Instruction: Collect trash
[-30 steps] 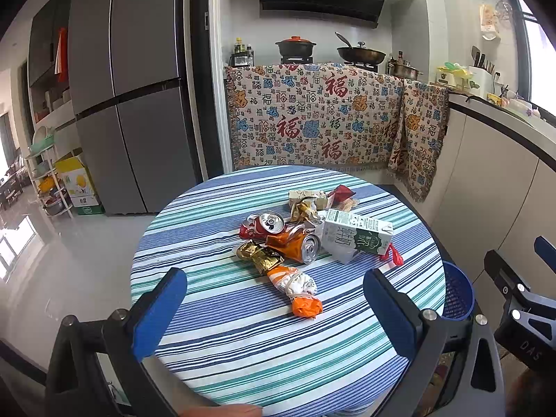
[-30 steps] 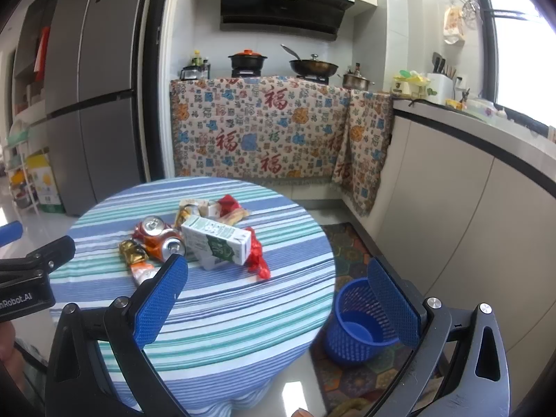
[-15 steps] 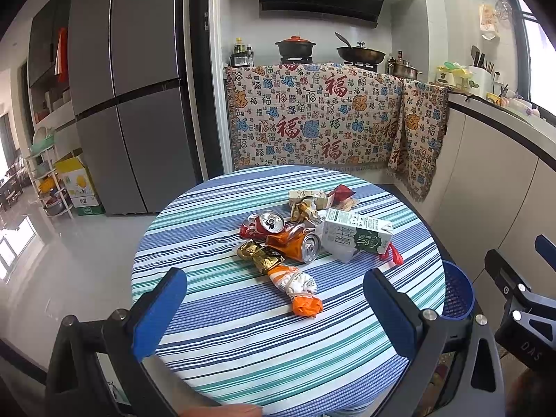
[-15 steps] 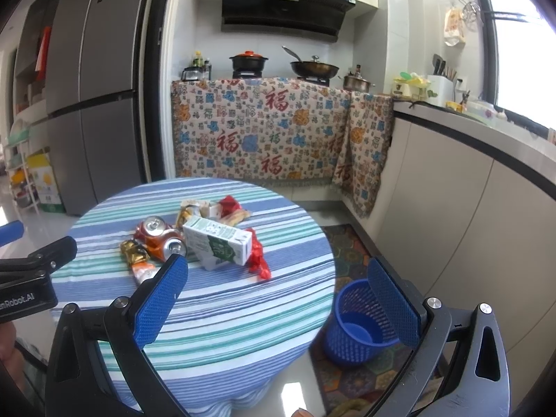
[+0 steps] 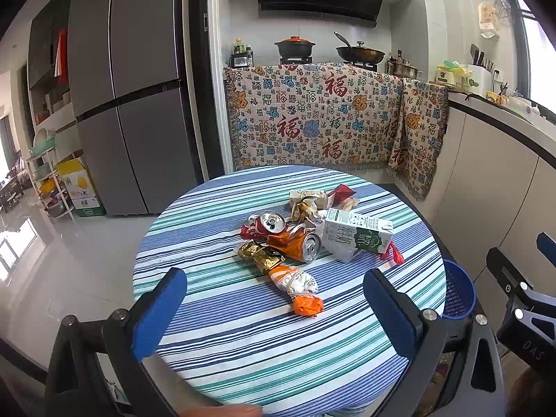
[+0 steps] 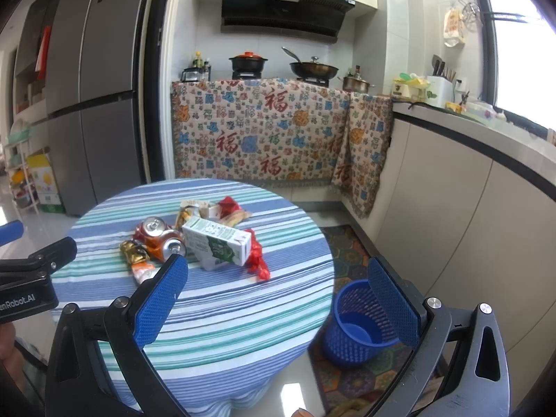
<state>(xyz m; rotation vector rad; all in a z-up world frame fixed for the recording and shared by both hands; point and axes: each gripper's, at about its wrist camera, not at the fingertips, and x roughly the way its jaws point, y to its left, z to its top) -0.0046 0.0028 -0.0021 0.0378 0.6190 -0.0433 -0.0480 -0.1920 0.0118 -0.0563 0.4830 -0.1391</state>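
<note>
A heap of trash lies mid-table on the striped cloth [image 5: 243, 340]: a green-and-white milk carton [image 5: 356, 235] [image 6: 217, 245], a crushed red can [image 5: 266, 224], an orange can [image 5: 299, 245] [image 6: 163, 243], gold wrappers [image 5: 260, 255], an orange-and-white wrapper [image 5: 299, 290] and a red wrapper [image 6: 257, 260]. My left gripper [image 5: 274, 309] hovers open above the table's near edge, nothing between its fingers. My right gripper [image 6: 278, 299] is open too, held off the table's right side above the blue basket [image 6: 358, 323] on the floor.
The round table stands in a kitchen. A grey fridge [image 5: 128, 104] is at the back left, a cloth-draped stove counter [image 5: 312, 121] behind, and white cabinets [image 6: 451, 226] along the right. The blue basket [image 5: 457, 292] sits on a patterned mat [image 6: 351, 253] right of the table.
The right wrist view has crept slightly forward and down toward the table and basket. The left gripper and the trash have not moved.
</note>
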